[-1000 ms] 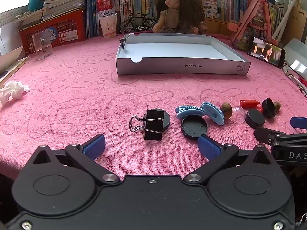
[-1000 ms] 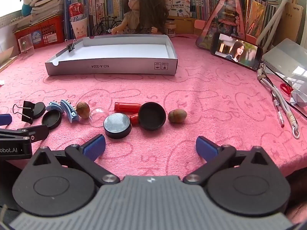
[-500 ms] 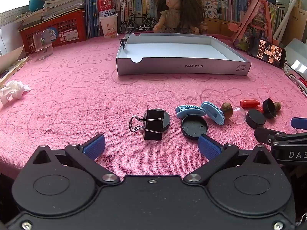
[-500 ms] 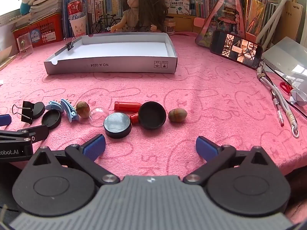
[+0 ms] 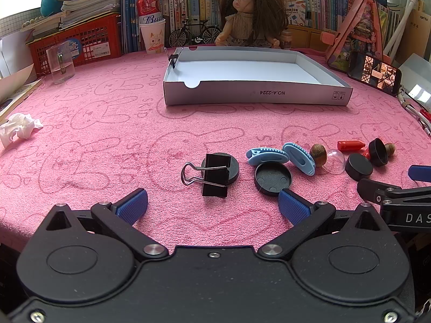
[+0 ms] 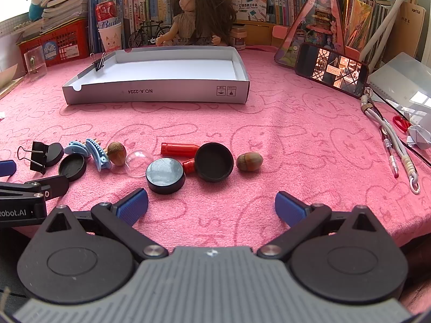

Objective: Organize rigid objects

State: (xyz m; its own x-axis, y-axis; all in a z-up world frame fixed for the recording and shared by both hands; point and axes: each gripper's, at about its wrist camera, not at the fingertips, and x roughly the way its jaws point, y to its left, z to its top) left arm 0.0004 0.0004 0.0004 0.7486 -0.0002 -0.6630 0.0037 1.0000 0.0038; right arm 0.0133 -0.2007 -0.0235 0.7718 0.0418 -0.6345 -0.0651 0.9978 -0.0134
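A row of small objects lies on the pink cloth near the front edge. A black binder clip (image 5: 212, 175) leans on a black round lid (image 5: 231, 167). To its right lie another black lid (image 5: 272, 178), two blue hair clips (image 5: 280, 157), an acorn (image 6: 116, 153), a clear dome (image 6: 138, 163), a black puck (image 6: 165, 175), a red cap (image 6: 179, 149), a black cup-like lid (image 6: 213, 165) and a second acorn (image 6: 249, 161). My left gripper (image 5: 212, 206) is open and empty just before the binder clip. My right gripper (image 6: 211, 206) is open and empty before the puck.
A white cardboard tray (image 5: 256, 95) lies farther back with a small binder clip (image 6: 98, 63) on its left rim. A phone (image 6: 331, 70), a doll (image 5: 250, 13), books, a red basket (image 5: 78, 40), a clear holder (image 5: 60, 66), cables (image 6: 398, 145) and crumpled tissue (image 5: 18, 130) ring the cloth.
Both grippers have stayed open and almost still. Only the picture on the phone screen has changed.
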